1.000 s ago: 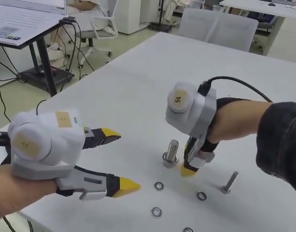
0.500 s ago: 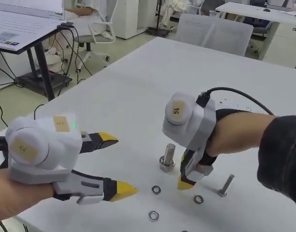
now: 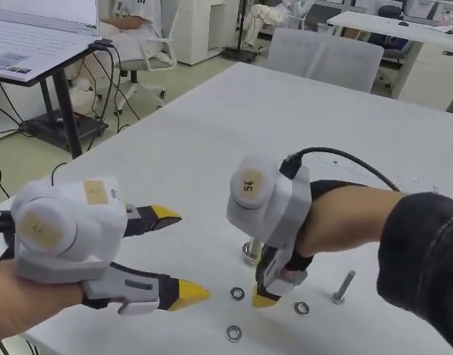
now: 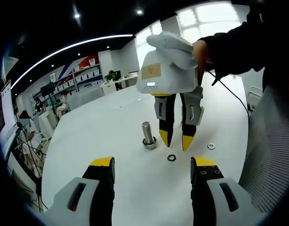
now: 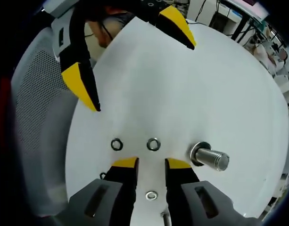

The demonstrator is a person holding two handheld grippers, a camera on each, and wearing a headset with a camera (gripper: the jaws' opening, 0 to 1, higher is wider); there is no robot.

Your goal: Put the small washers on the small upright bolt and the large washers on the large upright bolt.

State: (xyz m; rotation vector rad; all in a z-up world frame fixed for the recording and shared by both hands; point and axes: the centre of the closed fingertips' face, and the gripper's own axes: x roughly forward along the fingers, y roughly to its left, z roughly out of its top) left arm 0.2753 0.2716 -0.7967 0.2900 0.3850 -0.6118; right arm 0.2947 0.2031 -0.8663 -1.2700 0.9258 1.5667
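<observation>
I am holding my left claw (image 3: 180, 254) above the counter (image 3: 211, 148), its jaws spread wide with nothing between them. I am pointing my right claw (image 3: 261, 299) down at the counter, jaws a narrow gap apart and gripping nothing.

In the head view the large bolt (image 3: 250, 250) is standing at twelve o'clock from that claw's tip, mostly hidden behind the claw's body. The small bolt (image 3: 343, 287) is lying on its side at three o'clock, well apart from the large one. Three washers are lying flat around the tip: a first washer (image 3: 237, 293) at nine o'clock, a second washer (image 3: 301, 308) at three and a third washer (image 3: 233, 333) at seven.

The left gripper view is showing the large bolt (image 4: 147, 135) whole, upright on its head, with the right claw (image 4: 176, 140) hanging just beside it at three o'clock.

The right gripper view is looking straight down. The right claw (image 5: 152, 165) is framing the second washer (image 5: 151, 194) in its gap, on the counter beneath. The first washer (image 5: 153, 144) is lying at twelve o'clock, the third washer (image 5: 117, 144) at eleven and the large bolt (image 5: 210, 157) at three.
</observation>
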